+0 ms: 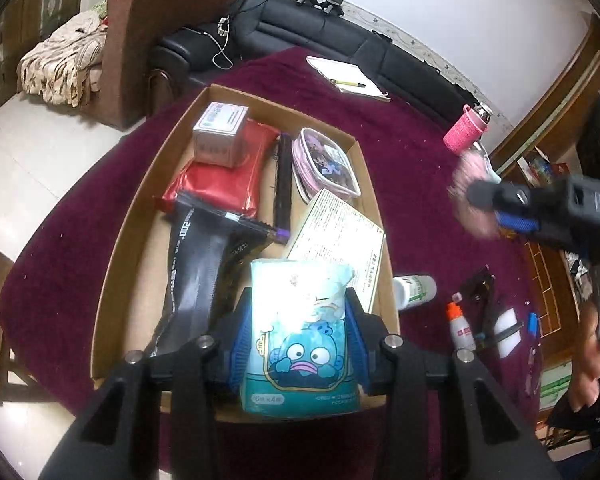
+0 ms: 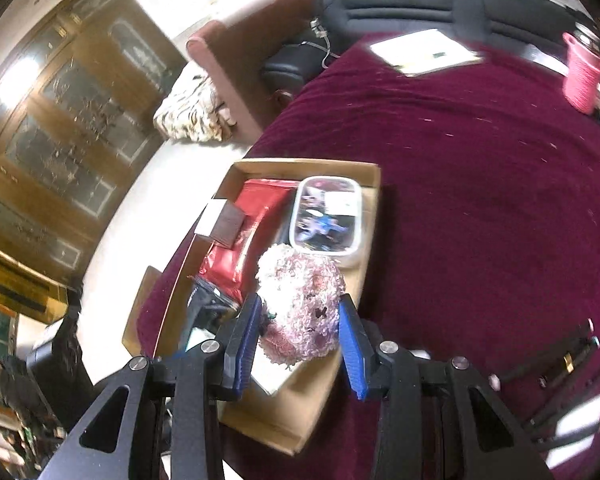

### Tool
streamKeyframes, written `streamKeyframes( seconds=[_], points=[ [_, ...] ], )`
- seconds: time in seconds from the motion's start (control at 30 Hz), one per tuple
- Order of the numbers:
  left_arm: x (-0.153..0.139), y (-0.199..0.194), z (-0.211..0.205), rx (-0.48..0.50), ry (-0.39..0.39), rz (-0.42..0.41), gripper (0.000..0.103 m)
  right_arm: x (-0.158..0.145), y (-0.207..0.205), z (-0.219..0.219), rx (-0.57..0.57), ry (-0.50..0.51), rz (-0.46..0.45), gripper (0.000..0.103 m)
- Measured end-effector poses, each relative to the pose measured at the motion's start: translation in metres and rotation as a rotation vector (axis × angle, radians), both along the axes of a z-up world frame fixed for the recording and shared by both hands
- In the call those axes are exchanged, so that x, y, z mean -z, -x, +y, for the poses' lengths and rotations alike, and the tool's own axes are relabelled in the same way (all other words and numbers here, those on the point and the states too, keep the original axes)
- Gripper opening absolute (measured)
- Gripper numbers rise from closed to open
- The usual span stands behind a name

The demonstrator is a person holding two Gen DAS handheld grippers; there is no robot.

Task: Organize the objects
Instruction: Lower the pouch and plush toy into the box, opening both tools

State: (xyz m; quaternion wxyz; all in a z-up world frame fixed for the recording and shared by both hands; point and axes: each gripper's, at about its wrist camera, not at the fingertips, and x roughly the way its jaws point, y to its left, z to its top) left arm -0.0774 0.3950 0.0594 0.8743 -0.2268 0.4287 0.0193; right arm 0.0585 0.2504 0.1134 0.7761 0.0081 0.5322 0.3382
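A cardboard box (image 1: pixel 140 216) sits on the maroon tablecloth (image 1: pixel 420 184). It holds a red pouch (image 1: pixel 224 176), a small grey carton (image 1: pixel 220 136), a black packet (image 1: pixel 196 264), a pink oval case (image 1: pixel 326 164) and a printed flat box (image 1: pixel 340 240). My left gripper (image 1: pixel 300 344) is shut on a light blue cartoon tissue pack (image 1: pixel 300 332) above the box's near end. My right gripper (image 2: pixel 300 320) is shut on a fluffy pink plush ball (image 2: pixel 300 300) above the box (image 2: pixel 300 400); it shows blurred in the left wrist view (image 1: pixel 472 200).
On the cloth right of the box lie a white bottle (image 1: pixel 414 292), a glue bottle (image 1: pixel 462 328), black clips and pens (image 1: pixel 484 304). A notebook with a pen (image 1: pixel 348 78) and a pink-sleeved bottle (image 1: pixel 466 130) are farther back. A black sofa (image 1: pixel 340 32) lies beyond.
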Motion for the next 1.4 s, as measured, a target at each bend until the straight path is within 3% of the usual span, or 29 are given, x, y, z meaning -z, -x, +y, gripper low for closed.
streamKeyframes(
  seconds=[0.27, 0.57, 0.93, 1.13, 1.4],
  points=[
    [0.013, -0.004, 0.000, 0.030, -0.012, 0.001, 0.042, 0.024, -0.011, 0.063, -0.065, 0.073, 0.015, 0.042],
    [0.010, -0.001, 0.006, 0.058, -0.035, -0.010, 0.042, 0.043, -0.017, 0.097, -0.078, 0.116, 0.026, 0.042],
    [0.017, -0.007, 0.006, 0.093, -0.017, -0.005, 0.045, 0.060, -0.024, 0.115, -0.073, 0.165, 0.028, 0.043],
    [0.021, -0.008, 0.020, 0.047, 0.050, -0.015, 0.046, 0.062, -0.023, 0.119, -0.096, 0.168, 0.026, 0.048],
    [0.022, -0.011, 0.018, 0.067, 0.078, -0.016, 0.060, 0.059, -0.021, 0.118, -0.113, 0.170, 0.027, 0.052]
  ],
)
